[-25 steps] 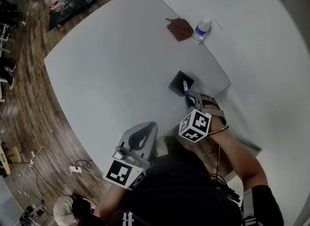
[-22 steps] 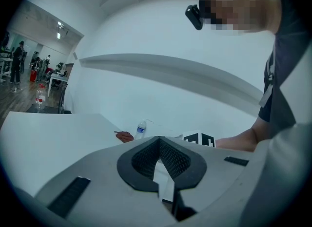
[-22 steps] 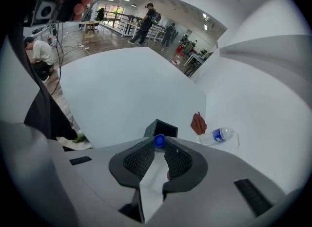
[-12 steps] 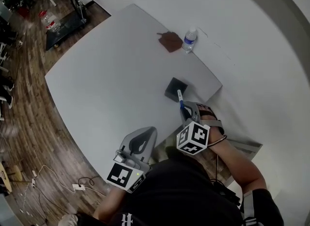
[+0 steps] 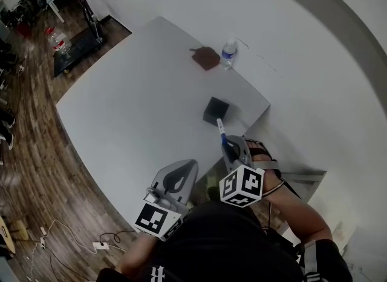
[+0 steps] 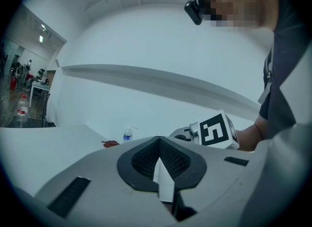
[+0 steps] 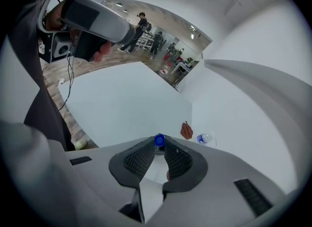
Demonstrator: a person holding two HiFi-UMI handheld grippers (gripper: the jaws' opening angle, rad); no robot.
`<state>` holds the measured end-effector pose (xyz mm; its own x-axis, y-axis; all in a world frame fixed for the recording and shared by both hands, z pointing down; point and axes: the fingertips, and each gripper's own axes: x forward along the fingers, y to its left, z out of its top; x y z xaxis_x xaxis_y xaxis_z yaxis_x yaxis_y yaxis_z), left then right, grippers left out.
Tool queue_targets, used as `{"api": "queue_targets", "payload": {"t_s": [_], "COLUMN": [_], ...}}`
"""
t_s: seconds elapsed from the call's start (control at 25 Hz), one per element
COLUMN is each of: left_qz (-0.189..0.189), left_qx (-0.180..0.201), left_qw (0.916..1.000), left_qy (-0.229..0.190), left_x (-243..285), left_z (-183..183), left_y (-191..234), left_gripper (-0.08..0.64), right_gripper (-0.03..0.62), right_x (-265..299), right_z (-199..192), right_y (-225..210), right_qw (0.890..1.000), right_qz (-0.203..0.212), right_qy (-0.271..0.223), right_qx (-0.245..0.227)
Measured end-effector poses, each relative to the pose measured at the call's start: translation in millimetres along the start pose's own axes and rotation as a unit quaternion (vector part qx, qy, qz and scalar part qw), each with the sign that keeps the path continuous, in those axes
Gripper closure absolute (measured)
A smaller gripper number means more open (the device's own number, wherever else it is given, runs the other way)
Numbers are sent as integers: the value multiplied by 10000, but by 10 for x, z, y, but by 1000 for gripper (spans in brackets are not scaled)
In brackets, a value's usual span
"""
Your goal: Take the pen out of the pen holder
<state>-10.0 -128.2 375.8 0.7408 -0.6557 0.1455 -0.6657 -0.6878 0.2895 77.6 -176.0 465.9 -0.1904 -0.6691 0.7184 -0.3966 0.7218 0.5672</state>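
Note:
The black square pen holder (image 5: 216, 110) stands on the white table (image 5: 139, 93) near its right edge. My right gripper (image 5: 226, 144) is shut on a blue and white pen (image 5: 221, 131), which is held upright, clear of the holder and nearer to me. In the right gripper view the pen's blue end (image 7: 159, 141) shows between the closed fingertips, and the holder is hidden behind the jaws. My left gripper (image 5: 188, 165) hangs at the table's near edge, shut, with nothing in it; its closed tips (image 6: 159, 139) point toward the far wall.
A water bottle (image 5: 227, 54) and a brown leathery object (image 5: 206, 58) sit at the table's far corner by the wall, both also seen as the bottle (image 7: 204, 138) and brown object (image 7: 186, 130). Wooden floor (image 5: 30, 154) with cables lies left of the table.
The right gripper has drawn back toward me with the pen, which now stands apart from the holder. The left gripper has stayed where it was.

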Motion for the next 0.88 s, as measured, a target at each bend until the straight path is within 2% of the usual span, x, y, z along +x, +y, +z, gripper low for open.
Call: {"api": "queue_targets", "payload": {"t_s": [0.44,0.88], "left_qz": [-427,-560], "left_qx": [157,255], "left_qw": [9989,9981], "left_qy": [-69,5], "left_x": [-510,-736], "left_z": [-45,-115], "left_y": [-316,-468], "left_gripper": [554,554], "right_gripper": [523,525], "right_x": [-719,-1129], "right_z": [237,331], "right_y": [488,833], "right_qw": [9995,9988], "right_qz": [-253,-358], "right_qy": [14,0], "right_qx": [171,325]}}
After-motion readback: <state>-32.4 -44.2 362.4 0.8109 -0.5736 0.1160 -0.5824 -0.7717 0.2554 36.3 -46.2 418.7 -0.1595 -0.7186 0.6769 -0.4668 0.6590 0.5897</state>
